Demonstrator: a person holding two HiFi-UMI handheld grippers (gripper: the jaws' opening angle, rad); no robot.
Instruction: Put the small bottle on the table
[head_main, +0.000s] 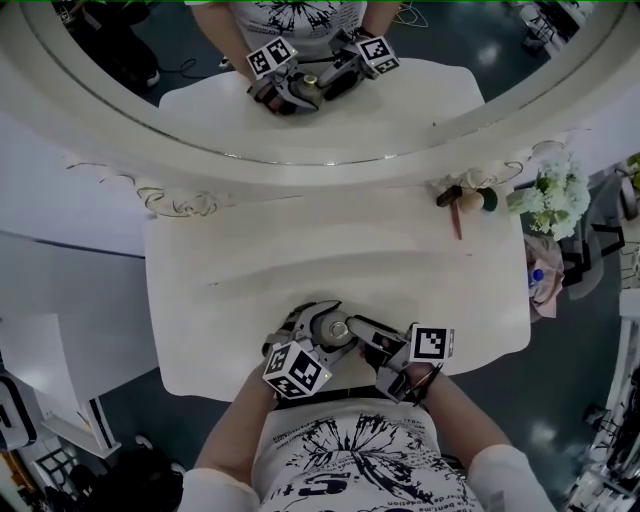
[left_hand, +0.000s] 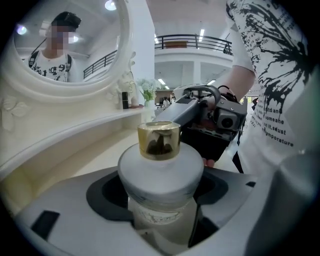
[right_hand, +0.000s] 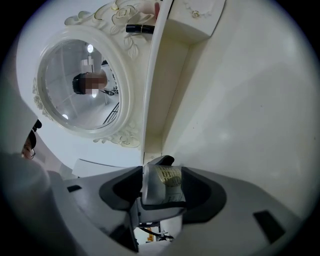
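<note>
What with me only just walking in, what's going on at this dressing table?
A person is at the white table with a claw in each hand. The left claw grips a small bottle, frosted white with a gold cap. The right claw is closed on the same bottle from the opposite side. Both hold it at the table's near edge, and neither has let go.

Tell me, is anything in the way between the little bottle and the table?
Nothing I can see. The left tongs and right tongs hold the bottle over the near edge of the table, and the top below looks bare. The only clutter sits at the far right corner.
</note>
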